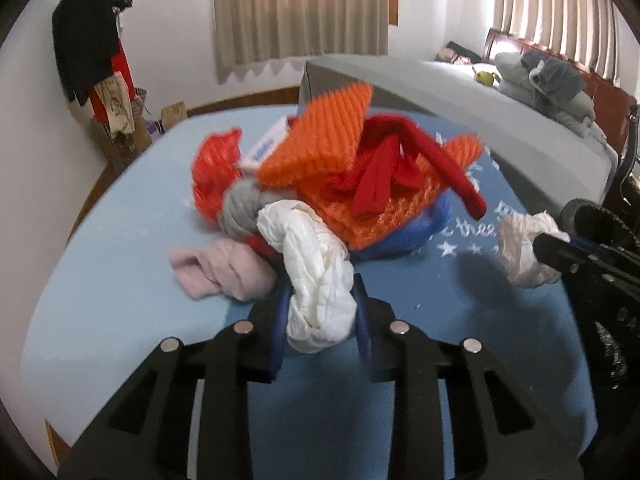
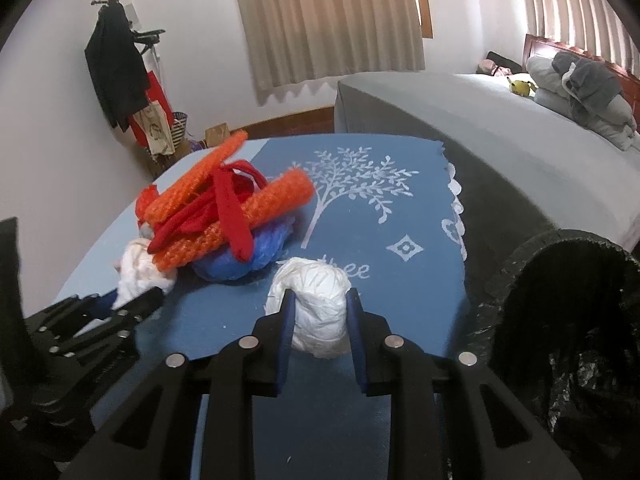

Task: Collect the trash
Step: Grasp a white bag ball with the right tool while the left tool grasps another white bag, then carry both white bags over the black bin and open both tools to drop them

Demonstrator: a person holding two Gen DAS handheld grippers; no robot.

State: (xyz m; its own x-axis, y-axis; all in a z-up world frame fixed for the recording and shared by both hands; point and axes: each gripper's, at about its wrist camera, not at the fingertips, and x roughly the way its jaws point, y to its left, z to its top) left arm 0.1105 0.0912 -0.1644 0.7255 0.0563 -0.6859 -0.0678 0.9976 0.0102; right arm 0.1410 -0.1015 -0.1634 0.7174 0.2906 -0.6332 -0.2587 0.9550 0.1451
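Observation:
My left gripper (image 1: pixel 320 300) is shut on a crumpled white plastic wad (image 1: pixel 316 280) at the near edge of a pile: orange foam netting (image 1: pixel 320 140), red straps (image 1: pixel 384 172), a blue bag (image 1: pixel 400 236), a grey ball (image 1: pixel 240 212), a pink cloth (image 1: pixel 224 268). My right gripper (image 2: pixel 320 312) is shut on a second white crumpled wad (image 2: pixel 316 300) above the blue mat (image 2: pixel 380 220). It shows in the left wrist view (image 1: pixel 520 248) too. The same pile (image 2: pixel 216 216) lies left of it.
A black-lined trash bin (image 2: pixel 568 312) stands at the right, beside the mat. A grey bed (image 2: pixel 500 128) with pillows runs behind. A coat rack (image 2: pixel 116 68) stands by the far wall. Curtains (image 2: pixel 328 20) hang at the back.

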